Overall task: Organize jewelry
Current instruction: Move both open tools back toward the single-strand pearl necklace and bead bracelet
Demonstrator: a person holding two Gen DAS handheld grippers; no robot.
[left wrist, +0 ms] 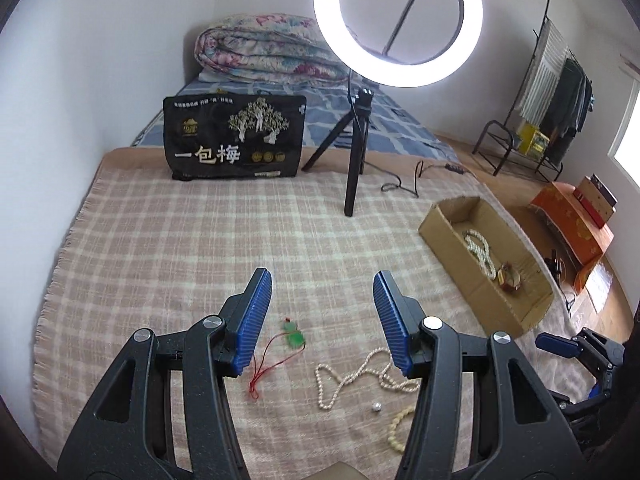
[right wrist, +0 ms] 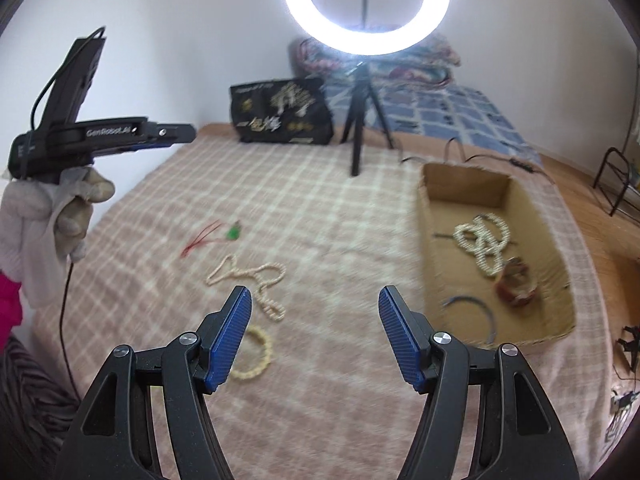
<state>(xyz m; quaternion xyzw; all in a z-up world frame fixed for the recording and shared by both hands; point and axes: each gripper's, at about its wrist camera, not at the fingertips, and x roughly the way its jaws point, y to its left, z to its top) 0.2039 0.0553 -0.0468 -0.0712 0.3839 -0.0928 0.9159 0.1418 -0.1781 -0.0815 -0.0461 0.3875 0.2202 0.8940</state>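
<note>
On the checked pink blanket lie a green pendant on a red cord [left wrist: 294, 338] [right wrist: 232, 233], a long pearl necklace [left wrist: 356, 374] [right wrist: 256, 280], a cream bead bracelet [left wrist: 400, 426] [right wrist: 256, 354] and a small silver bead [left wrist: 376, 407]. A cardboard box [left wrist: 452, 256] [right wrist: 434, 268] at the right holds a pearl necklace [left wrist: 482, 254] [right wrist: 484, 244], a brown bangle [left wrist: 509, 278] [right wrist: 516, 284] and a thin blue hoop [right wrist: 476, 312]. My left gripper [left wrist: 322, 296] is open above the pendant and necklace. My right gripper [right wrist: 316, 312] is open and empty, left of the box.
A ring light on a black tripod [left wrist: 356, 152] [right wrist: 362, 128] stands at the back with its cable [left wrist: 416, 180]. A black snack bag [left wrist: 236, 136] [right wrist: 282, 110] stands beside it. A folded quilt [left wrist: 264, 48] lies behind. A clothes rack [left wrist: 540, 92] and an orange box [left wrist: 572, 224] are at the right.
</note>
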